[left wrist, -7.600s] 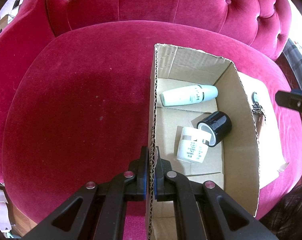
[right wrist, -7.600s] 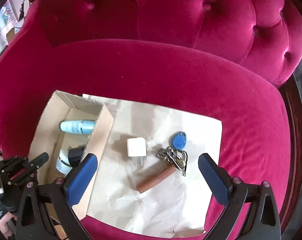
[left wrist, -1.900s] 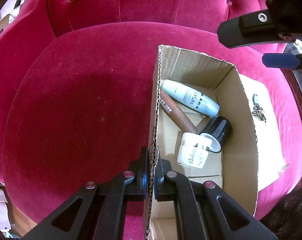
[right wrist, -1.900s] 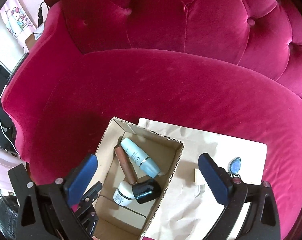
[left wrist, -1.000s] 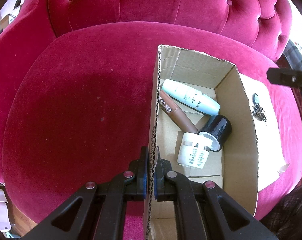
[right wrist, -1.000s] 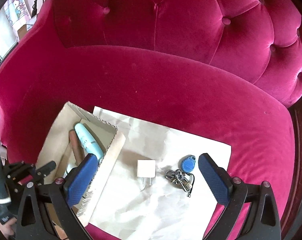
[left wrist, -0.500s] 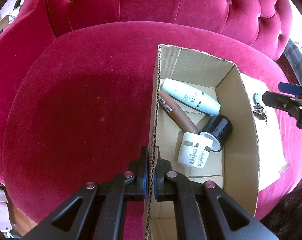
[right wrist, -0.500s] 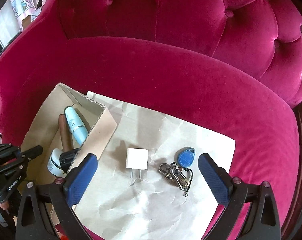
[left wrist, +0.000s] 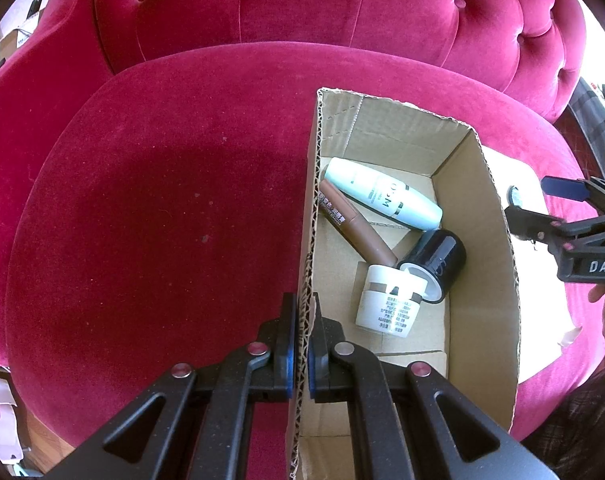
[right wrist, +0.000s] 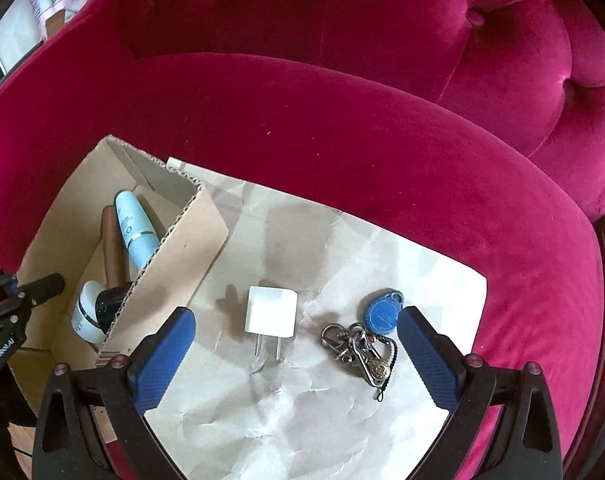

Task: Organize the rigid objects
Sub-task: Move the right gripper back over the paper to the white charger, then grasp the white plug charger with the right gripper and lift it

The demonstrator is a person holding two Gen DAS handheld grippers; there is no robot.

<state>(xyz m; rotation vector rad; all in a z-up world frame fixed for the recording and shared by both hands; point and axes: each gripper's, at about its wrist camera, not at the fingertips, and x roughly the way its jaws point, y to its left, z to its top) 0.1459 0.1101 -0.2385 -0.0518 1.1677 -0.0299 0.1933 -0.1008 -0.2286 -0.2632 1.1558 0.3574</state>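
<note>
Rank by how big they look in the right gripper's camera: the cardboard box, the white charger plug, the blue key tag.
1. cardboard box
2. white charger plug
3. blue key tag, only slightly smaller than the plug.

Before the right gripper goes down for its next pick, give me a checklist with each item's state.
1. Right gripper open, nothing between its fingers: ok.
2. White charger plug lying free on the paper sheet, apart from the key bunch: ok.
3. Left gripper clamped on the cardboard box wall, steadying it: ok.
4. Room in the box for another item beside the pale blue bottle, brown tube and two jars: ok.
5. Right gripper centred on the plug alone: not ok, keys also sit between the fingers.
6. Height above the plug: cannot tell.
</note>
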